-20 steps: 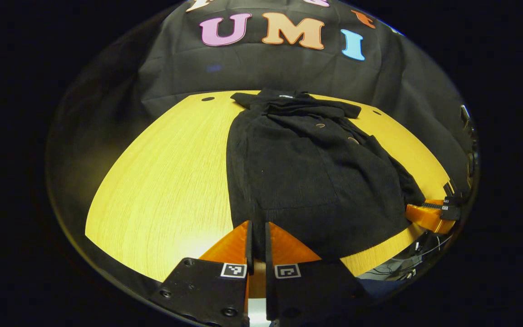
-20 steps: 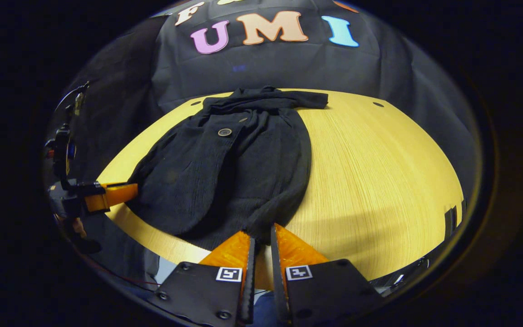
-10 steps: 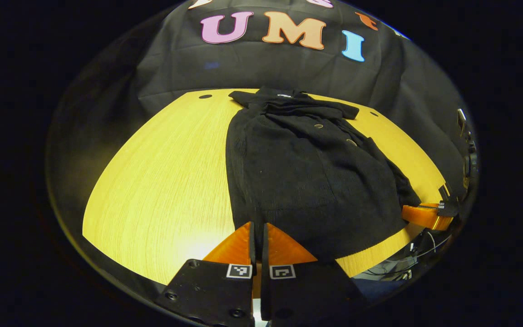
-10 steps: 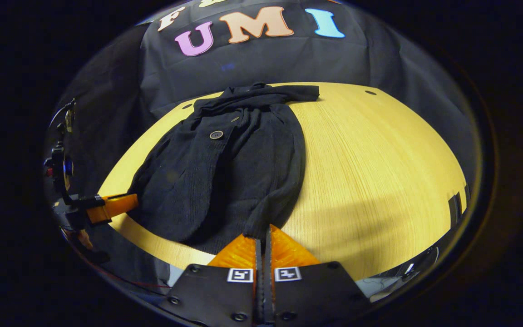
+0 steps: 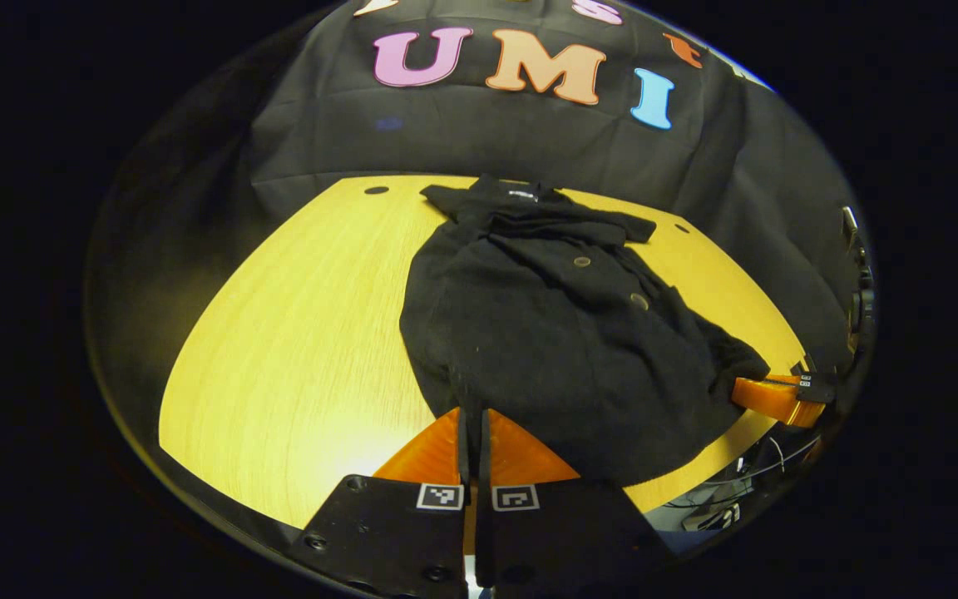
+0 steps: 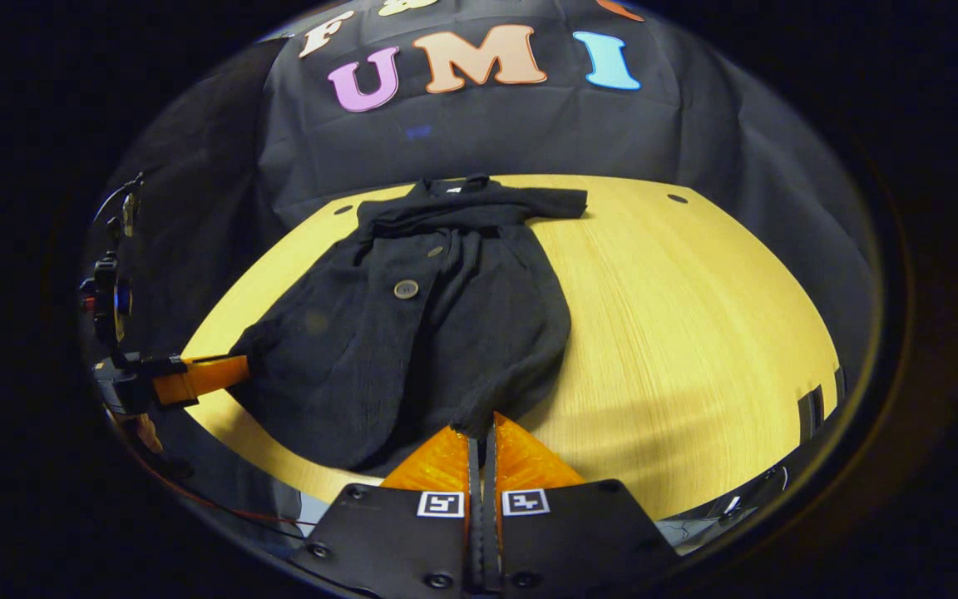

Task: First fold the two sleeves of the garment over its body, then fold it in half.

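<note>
A black buttoned garment (image 5: 562,333) lies lengthwise on the yellow wooden table (image 5: 296,333), collar at the far end, both sleeves folded across its body. My left gripper (image 5: 471,412) is shut on the garment's near hem at its left corner. In the right gripper view the garment (image 6: 429,324) runs from the far collar to the near hem, and my right gripper (image 6: 481,420) is shut on the hem's right corner. The near hem is lifted a little off the table. The other gripper shows at the garment's right corner (image 5: 774,395) and left corner (image 6: 196,374).
The table (image 6: 695,333) has bare wood to the left of the garment in the left gripper view and to its right in the right gripper view. Small holes (image 5: 377,190) mark its far edge. Cables (image 5: 745,491) hang beyond the near edge.
Both grippers closed on the near hem corners over the last second. The hem has since been raised and drawn slightly toward the collar, bunching the lower cloth.
</note>
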{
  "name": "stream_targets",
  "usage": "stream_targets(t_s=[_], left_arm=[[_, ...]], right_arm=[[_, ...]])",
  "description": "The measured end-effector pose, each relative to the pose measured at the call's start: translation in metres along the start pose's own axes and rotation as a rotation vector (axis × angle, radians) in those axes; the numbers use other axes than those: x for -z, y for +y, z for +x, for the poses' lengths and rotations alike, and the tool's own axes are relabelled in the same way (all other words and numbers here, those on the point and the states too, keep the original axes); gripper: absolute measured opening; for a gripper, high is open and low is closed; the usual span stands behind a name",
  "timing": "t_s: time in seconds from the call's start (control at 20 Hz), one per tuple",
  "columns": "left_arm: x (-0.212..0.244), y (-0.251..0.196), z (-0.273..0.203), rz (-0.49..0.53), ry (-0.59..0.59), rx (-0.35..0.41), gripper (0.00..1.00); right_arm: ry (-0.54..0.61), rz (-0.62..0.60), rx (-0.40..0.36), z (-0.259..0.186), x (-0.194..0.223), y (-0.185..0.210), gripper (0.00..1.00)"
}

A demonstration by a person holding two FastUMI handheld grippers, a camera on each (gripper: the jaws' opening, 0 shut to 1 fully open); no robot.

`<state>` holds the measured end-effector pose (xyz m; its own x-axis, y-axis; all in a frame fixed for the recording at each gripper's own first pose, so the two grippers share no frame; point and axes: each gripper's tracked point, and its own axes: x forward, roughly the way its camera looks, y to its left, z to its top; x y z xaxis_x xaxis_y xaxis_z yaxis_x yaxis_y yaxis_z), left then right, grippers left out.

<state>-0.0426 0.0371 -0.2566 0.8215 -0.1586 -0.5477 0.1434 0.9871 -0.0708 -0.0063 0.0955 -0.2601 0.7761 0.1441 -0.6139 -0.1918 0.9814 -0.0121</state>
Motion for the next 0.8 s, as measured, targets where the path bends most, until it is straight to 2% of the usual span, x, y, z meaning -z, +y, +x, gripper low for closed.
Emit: stream_targets(t_s=[0.35,0.55,0.8], left_arm=[[-0.083,-0.006,-0.014,0.006,-0.141,0.02,0.0],[-0.11,-0.001,-0.011,0.019,-0.183,0.001,0.0],[-0.137,-0.006,-0.01,0.054,-0.205,0.001,0.0]], right_arm=[[-0.135,0.004,-0.006,-0.023,-0.071,0.0,0.02],[-0.207,0.013,-0.018,-0.033,-0.111,-0.002,0.02],[-0.24,0.009,-0.015,-0.027,-0.148,-0.009,0.02]])
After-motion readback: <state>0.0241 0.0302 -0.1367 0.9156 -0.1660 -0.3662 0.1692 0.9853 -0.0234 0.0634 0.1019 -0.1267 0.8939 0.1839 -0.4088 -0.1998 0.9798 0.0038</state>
